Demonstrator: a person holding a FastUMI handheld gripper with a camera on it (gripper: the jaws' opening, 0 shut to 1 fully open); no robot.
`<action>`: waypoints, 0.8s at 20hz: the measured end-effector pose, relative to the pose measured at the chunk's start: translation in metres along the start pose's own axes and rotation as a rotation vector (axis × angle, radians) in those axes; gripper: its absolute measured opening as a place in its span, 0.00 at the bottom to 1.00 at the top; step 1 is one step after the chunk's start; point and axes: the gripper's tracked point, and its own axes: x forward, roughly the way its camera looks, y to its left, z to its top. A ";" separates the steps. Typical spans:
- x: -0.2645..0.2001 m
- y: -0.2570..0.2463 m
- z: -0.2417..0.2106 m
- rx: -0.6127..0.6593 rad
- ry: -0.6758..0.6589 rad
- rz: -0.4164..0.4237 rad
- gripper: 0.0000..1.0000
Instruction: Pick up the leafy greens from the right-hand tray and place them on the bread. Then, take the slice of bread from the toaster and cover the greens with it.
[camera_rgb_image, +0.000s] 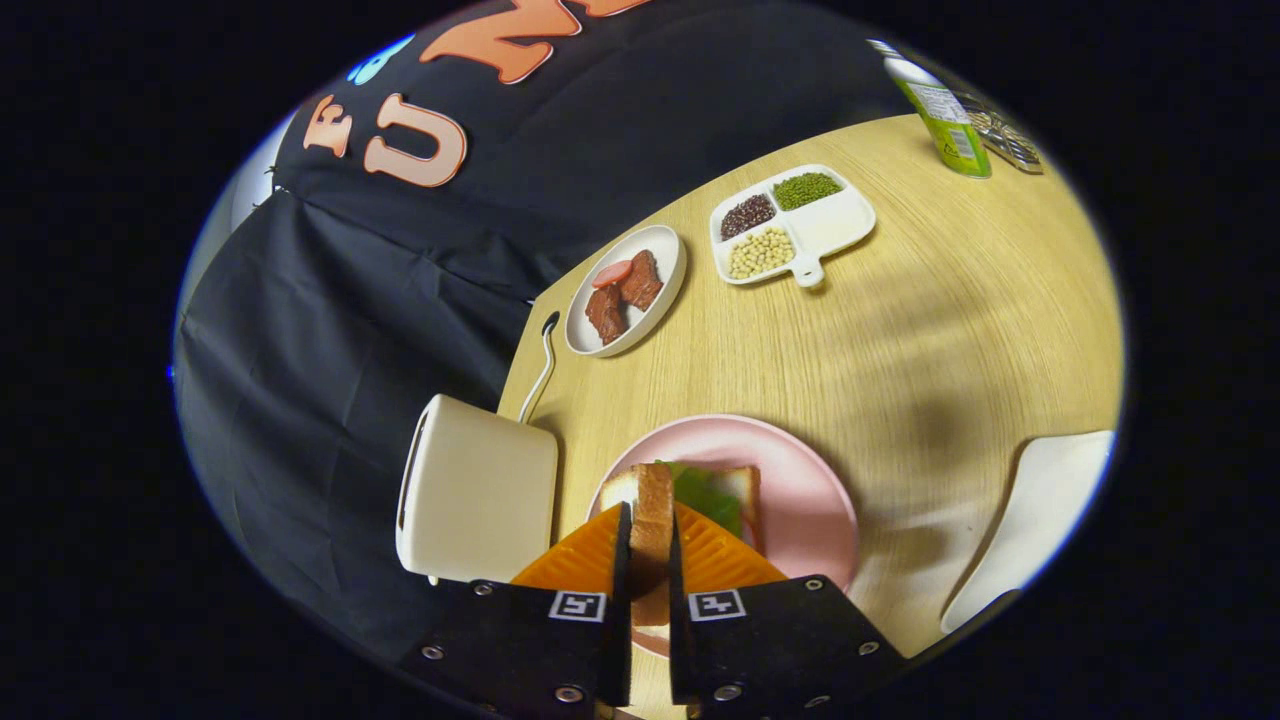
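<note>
We hold the slice (652, 520) on edge, both fingers of the gripper (650, 560) pressed on its faces, above the pink plate (810, 480), where the greens (705, 495) already lie on the bread (745, 490). To do this well, we judge we should tip the slice flat, square its crust with the bread, lower until it rests, then open. The gripper points down and forward over the plate, with the toaster (480, 490) just beside its left finger.

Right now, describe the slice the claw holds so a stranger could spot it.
Start at the pink plate beside the toaster. Over its near edge, the bread slice stands on edge, pinched by the claw; the other slice lies flat under greens.
</note>
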 end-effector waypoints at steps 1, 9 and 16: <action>0.000 -0.003 0.000 -0.012 -0.006 -0.010 0.18; -0.022 -0.012 0.025 -0.172 -0.158 -0.102 0.58; -0.093 0.006 0.072 -0.403 -0.420 -0.195 0.83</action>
